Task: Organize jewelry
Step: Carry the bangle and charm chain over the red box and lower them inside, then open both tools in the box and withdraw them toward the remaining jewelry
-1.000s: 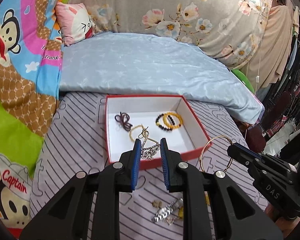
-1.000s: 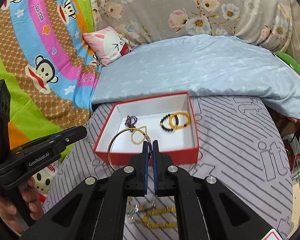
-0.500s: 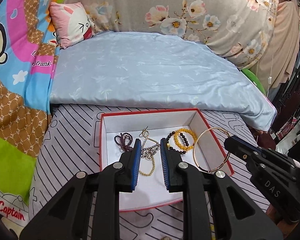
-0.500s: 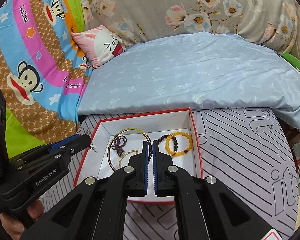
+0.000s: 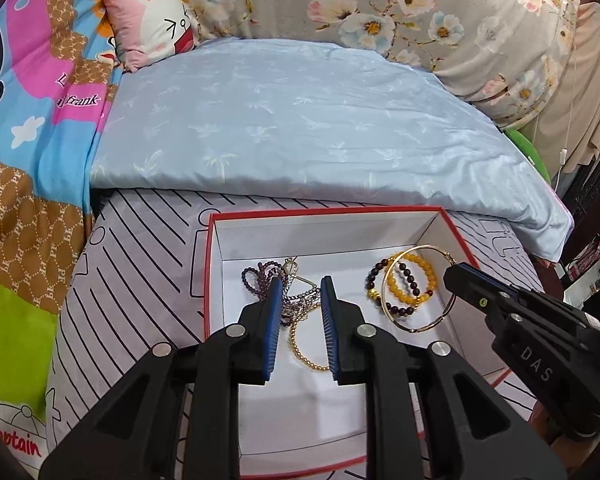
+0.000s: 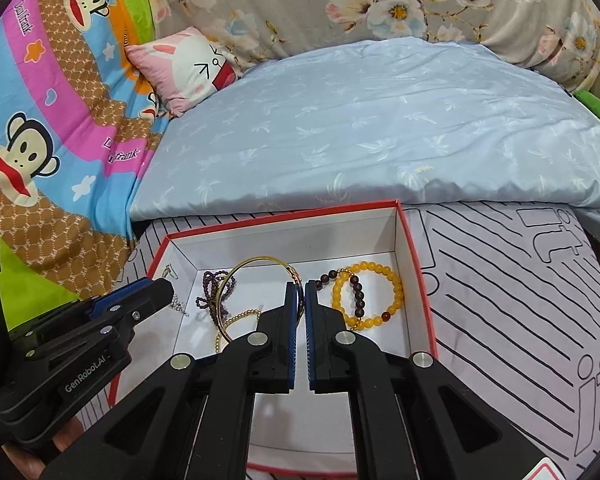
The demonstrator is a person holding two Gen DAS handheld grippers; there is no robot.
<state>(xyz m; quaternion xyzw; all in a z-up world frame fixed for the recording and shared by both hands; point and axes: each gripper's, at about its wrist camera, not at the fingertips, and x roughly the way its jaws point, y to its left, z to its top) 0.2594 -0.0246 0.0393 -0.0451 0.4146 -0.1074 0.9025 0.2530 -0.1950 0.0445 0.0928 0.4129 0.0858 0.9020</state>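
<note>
Striped bedding [image 5: 140, 248] under red-rimmed box [image 5: 208, 264], thin gold bangle [image 6: 236, 280].

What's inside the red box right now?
Inside the red box: a yellow bead bracelet, a dark bead bracelet, a purple bead strand and a gold bead chain. Both grippers cover parts of the floor.

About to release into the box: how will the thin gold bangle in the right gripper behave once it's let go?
The gold bangle keeps its round hoop shape while pinched at one point by the right gripper, so it is probably stiff. Being thin wire, it is likely light. Let go on edge, it may roll or tip flat onto the yellow bead bracelet inside the red box.
</note>
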